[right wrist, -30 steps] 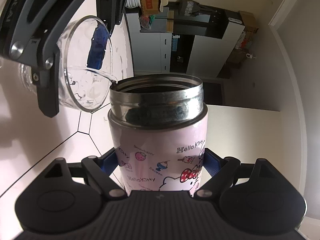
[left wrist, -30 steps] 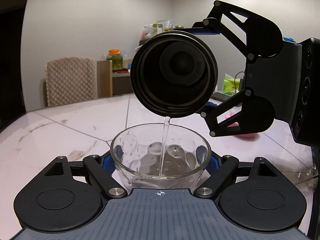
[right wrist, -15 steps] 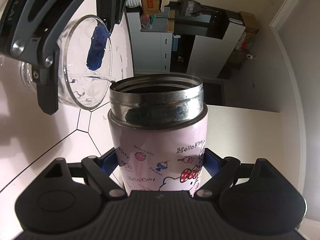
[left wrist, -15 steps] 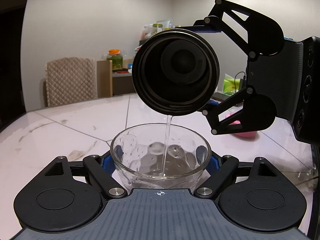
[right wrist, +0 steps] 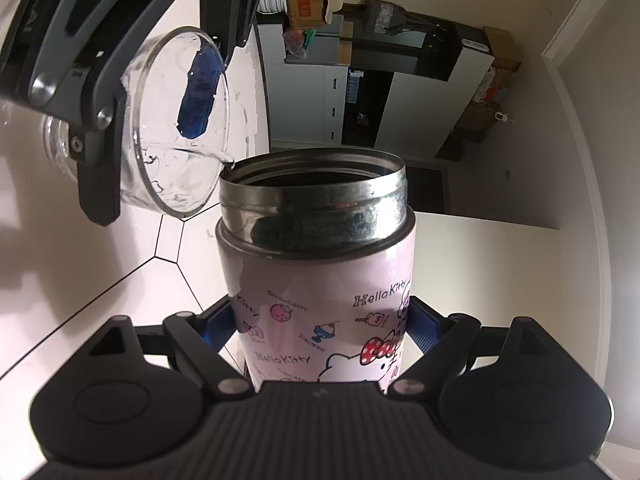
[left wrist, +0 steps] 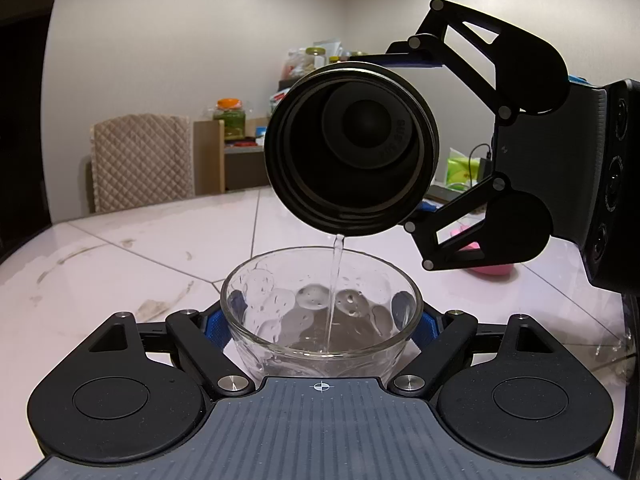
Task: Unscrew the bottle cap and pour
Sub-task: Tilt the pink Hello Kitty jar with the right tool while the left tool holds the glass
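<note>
Right gripper (right wrist: 322,328) clamps the tilted, uncapped bottle (right wrist: 320,264), its fingers closed on the body. Water (left wrist: 334,300) streams into the glass bowl (left wrist: 320,320), gripped by the left gripper (left wrist: 322,326) above the bench (left wrist: 120,264).

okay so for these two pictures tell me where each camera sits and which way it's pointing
Left wrist: rides the left tool, facing forward and level over its glass bowl toward the tilted bottle and right tool.
Right wrist: rides the right tool, rolled sideways, looking along the bottle toward the bowl and left tool.
Shared: both tools, bowl, bottle, water stream, tabletop.
</note>
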A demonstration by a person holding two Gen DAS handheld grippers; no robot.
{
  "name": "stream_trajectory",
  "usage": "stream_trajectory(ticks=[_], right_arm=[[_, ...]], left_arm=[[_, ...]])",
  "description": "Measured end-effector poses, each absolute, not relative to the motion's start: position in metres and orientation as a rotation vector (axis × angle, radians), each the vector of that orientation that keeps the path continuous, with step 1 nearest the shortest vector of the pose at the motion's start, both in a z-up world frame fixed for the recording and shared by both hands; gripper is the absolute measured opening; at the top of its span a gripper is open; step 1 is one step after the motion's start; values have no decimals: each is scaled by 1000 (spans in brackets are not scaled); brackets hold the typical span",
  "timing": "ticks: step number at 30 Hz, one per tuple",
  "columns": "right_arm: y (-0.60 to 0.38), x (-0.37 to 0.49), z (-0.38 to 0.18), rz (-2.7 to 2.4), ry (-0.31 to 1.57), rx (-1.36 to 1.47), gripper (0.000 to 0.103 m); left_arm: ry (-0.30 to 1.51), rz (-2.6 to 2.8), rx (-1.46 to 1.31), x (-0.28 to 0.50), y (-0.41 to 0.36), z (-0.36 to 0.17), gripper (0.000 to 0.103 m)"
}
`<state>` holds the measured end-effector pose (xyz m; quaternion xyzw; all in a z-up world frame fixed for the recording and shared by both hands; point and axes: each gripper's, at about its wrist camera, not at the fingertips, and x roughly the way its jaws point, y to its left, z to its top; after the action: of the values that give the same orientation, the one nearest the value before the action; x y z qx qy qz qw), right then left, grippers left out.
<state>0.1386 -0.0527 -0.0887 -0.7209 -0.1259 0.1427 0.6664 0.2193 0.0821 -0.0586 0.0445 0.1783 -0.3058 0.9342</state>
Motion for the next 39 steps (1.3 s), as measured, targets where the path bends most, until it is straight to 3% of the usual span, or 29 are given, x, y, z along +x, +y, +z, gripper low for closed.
stream_trajectory(ticks=[39], right_arm=[[-46,144,-102,302,-311,-1725,88]], left_arm=[[366,-625,88,219,80,-60,88]])
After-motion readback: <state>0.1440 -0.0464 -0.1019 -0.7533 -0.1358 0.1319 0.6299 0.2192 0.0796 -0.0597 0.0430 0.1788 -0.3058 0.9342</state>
